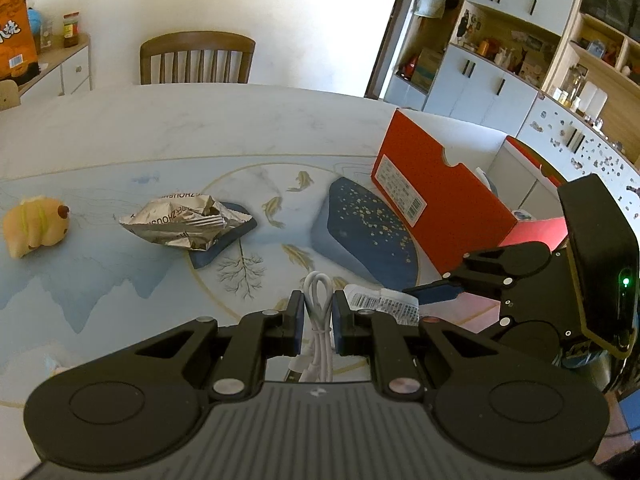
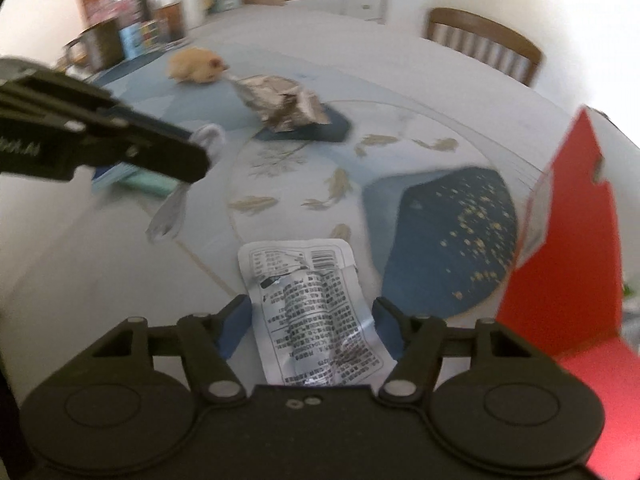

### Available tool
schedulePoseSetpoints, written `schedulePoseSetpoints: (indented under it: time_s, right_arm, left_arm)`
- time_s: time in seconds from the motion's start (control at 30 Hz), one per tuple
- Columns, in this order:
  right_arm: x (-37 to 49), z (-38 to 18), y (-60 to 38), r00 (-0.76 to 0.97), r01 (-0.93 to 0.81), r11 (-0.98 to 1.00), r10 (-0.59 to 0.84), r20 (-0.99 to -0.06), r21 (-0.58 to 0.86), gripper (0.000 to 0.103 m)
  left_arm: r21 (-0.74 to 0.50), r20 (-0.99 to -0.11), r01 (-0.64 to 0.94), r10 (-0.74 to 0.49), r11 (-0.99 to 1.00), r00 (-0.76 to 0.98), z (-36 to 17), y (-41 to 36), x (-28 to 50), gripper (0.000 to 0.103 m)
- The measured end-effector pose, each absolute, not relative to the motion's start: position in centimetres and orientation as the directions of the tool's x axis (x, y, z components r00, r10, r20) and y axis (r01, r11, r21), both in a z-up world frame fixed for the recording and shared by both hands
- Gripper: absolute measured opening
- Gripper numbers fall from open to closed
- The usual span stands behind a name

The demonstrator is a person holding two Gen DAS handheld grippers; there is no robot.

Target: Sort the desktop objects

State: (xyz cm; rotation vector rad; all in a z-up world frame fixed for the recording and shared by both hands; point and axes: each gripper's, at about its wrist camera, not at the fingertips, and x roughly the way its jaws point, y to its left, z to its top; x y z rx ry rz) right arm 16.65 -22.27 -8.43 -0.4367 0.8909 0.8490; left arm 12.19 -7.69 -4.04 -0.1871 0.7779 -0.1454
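The left gripper [image 1: 318, 320] is clamped on a coiled white cable [image 1: 319, 312]. The right gripper [image 2: 312, 324], jaws apart, straddles a white barcode-printed sachet [image 2: 312, 320] on the table [image 2: 100, 280]. The crumpled foil wrapper [image 1: 180, 222] reads partly "ZHOUSH".

the left gripper [image 1: 318, 316] is matte black plastic: a ribbed central housing with a small pale logo, flanked by two round discs with a raised inner ring. angled link arms with triangular cut-outs run forward from silver round pivot screws. its fingers [image 1: 297, 320] are black with dark blue pads on the inner faces

the right gripper [image 2: 310, 320] has the same build: black discs, silver pivot screws, two small screws on the centre housing, and blue pads on its fingers [image 2: 236, 330]. seen from the left wrist view, its body carries a tall black block with a yellowish edge and a lit green light, plus small silver screws on the linkage
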Motion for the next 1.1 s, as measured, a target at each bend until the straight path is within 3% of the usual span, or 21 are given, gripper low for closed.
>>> schedulePoseSetpoints:
  time_s: [0.47, 1.1]
  right_arm:
    - [14.7, -7.7, -21.9, 0.471, -0.631, 0.776, 0.371, -0.801, -0.012, 0.059]
    - [13.7, 0.4, -23.1, 0.556, -0.538, 0.843, 0.364, -0.747, 0.010, 0.060]
  left_arm:
    - [-0.213, -0.678, 0.128, -0.241, 0.969, 0.695, -3.8, -7.0, 12.1, 0.013]
    - [-0.185, -0.628, 0.197, -0.270, 0.963, 0.730, 2.0, -6.4, 11.1, 0.013]
